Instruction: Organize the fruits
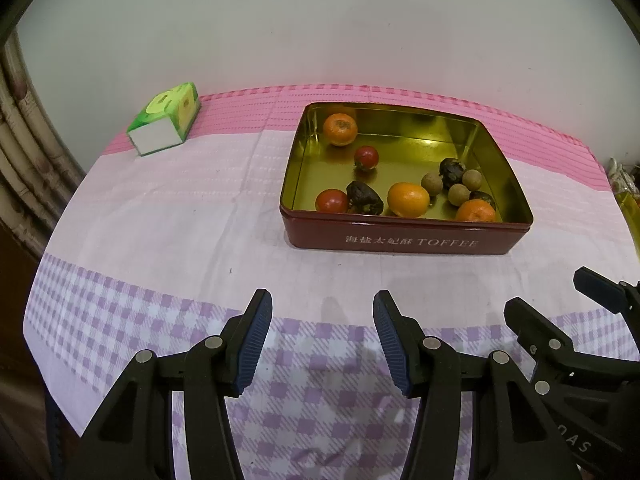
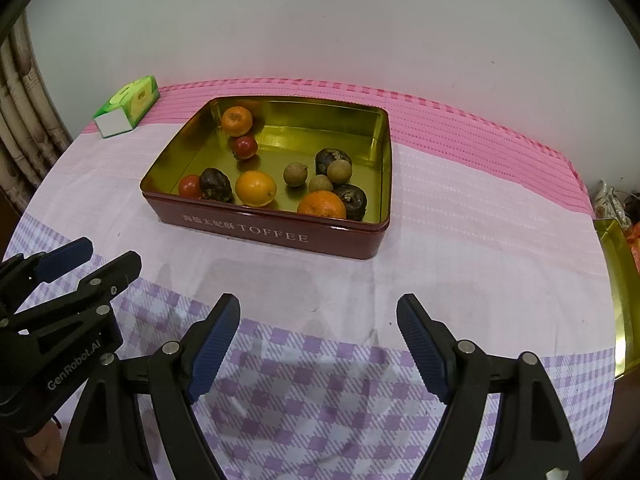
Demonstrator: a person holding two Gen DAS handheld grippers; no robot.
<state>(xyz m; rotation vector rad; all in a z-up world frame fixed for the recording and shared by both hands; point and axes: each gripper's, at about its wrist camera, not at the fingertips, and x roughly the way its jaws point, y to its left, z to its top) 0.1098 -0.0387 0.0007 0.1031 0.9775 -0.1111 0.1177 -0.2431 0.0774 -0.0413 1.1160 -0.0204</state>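
Note:
A dark red toffee tin (image 1: 404, 240) with a gold inside stands on the table; it also shows in the right wrist view (image 2: 276, 234). In it lie several fruits: oranges (image 1: 340, 129) (image 2: 237, 121), red tomatoes (image 1: 366, 157) (image 2: 245, 147), brown longans (image 1: 431, 183) (image 2: 295, 174) and dark wrinkled fruits (image 1: 364, 199) (image 2: 216, 185). My left gripper (image 1: 323, 336) is open and empty, low over the cloth, in front of the tin. My right gripper (image 2: 319, 346) is open and empty, also in front of the tin, to the right of the left one.
A green tissue box (image 1: 166, 123) (image 2: 127, 106) lies at the back left. The table has a pink and purple checked cloth (image 1: 160, 216). A second gold tin (image 2: 618, 292) sits at the table's right edge. A wall stands behind the table.

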